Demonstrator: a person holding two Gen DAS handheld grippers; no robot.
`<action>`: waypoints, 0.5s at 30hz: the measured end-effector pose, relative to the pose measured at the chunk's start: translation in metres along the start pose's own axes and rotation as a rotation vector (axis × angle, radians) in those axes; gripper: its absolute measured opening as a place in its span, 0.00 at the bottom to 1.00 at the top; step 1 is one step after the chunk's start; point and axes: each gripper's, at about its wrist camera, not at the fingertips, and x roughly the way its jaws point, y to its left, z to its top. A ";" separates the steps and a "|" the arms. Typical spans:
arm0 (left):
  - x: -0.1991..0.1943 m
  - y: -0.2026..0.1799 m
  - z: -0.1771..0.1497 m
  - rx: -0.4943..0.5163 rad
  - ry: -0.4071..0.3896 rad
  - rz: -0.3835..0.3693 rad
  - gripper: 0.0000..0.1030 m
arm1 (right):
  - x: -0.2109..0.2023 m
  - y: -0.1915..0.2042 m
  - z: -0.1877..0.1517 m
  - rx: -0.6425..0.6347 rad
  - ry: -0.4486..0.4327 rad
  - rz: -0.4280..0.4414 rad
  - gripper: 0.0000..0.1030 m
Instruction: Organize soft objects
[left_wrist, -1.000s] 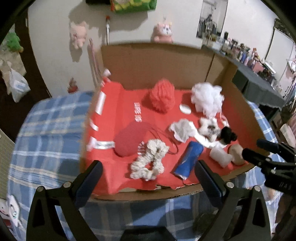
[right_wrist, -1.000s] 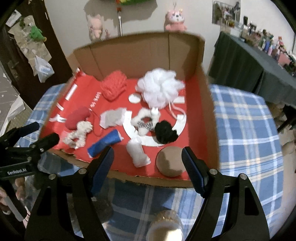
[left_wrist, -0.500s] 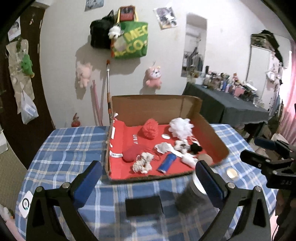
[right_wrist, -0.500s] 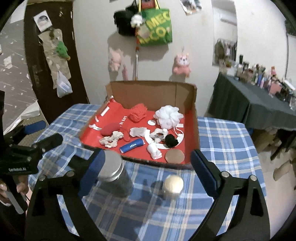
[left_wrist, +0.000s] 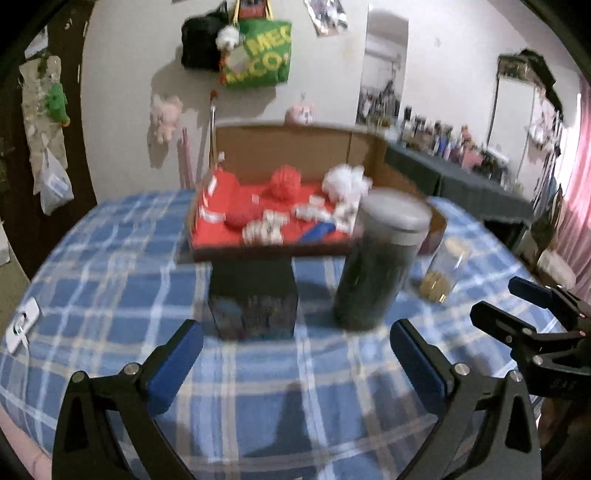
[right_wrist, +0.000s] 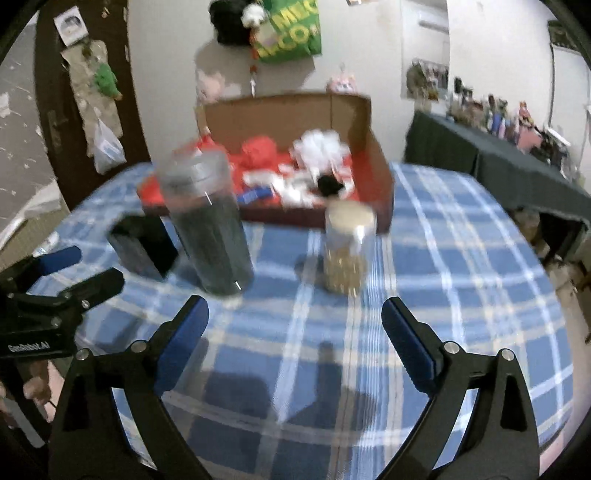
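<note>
Cardboard box (left_wrist: 284, 147) of fluffy, knitted bits (blurred) on plaid tablecloth (left_wrist: 110, 280)

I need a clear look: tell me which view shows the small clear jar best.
Right wrist view: the small clear jar stands whole, near centre, its lid and golden contents visible. In the left wrist view it sits off-side, paler and more blurred.

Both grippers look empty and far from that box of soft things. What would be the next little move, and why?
Probably bring one gripper forward to the box. Both the left gripper and the right gripper are open and hold nothing, and the soft things lie in the box beyond the tall dark jar and the small jar.
</note>
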 end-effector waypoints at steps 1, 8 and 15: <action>0.005 0.000 -0.005 -0.003 0.013 0.004 1.00 | 0.007 -0.001 -0.006 0.005 0.018 -0.003 0.93; 0.039 -0.001 -0.033 -0.007 0.113 0.019 1.00 | 0.041 -0.009 -0.030 0.033 0.115 -0.019 0.93; 0.055 0.000 -0.046 -0.015 0.150 0.078 1.00 | 0.051 -0.009 -0.035 0.017 0.126 -0.070 0.93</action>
